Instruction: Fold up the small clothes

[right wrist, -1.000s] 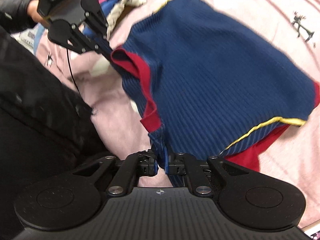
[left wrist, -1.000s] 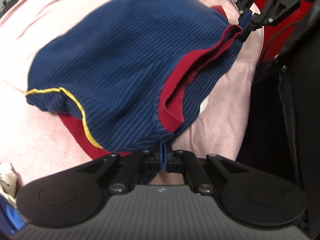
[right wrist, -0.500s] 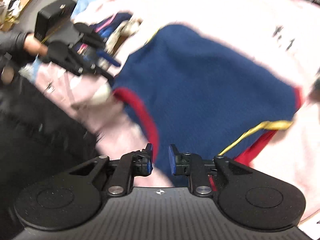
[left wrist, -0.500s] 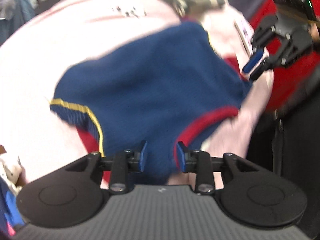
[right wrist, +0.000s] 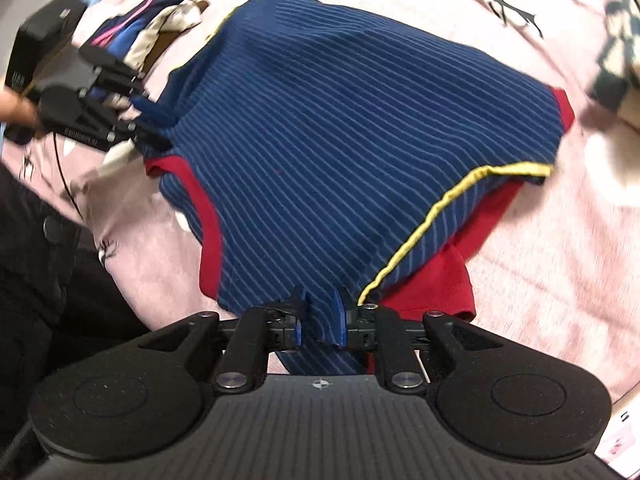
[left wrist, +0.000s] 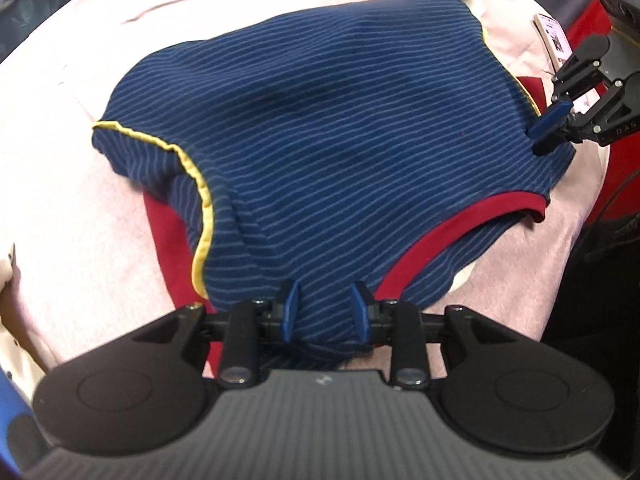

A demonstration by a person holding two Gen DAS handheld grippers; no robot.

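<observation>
A pink bedsheet with small dark printed figures covers the bed, and a loose heap of other clothes lies at its far edge. Spread flat in the middle of the sheet is the small garment, a navy top with thin pale stripes, a red neckline band, yellow piping along one armhole, and a red lining showing under the other side. The left hand-held gripper hangs over the near hem with its blue pads narrowly apart; cloth lies between them, but the pads do not seem to press on it. The right hand-held gripper sits at the opposite corner of the same edge, its jaws closing slightly around a strip of hem, with a gap visible on either side. The knit looks light, soft and floppy, so it will likely sag and crease wherever it is unsupported, and the ribbed surface should give the pads decent friction. The best places to take hold are probably the two layered corners near the neckline and armhole, pinching both layers together so the lining does not slide out during the fold.
</observation>
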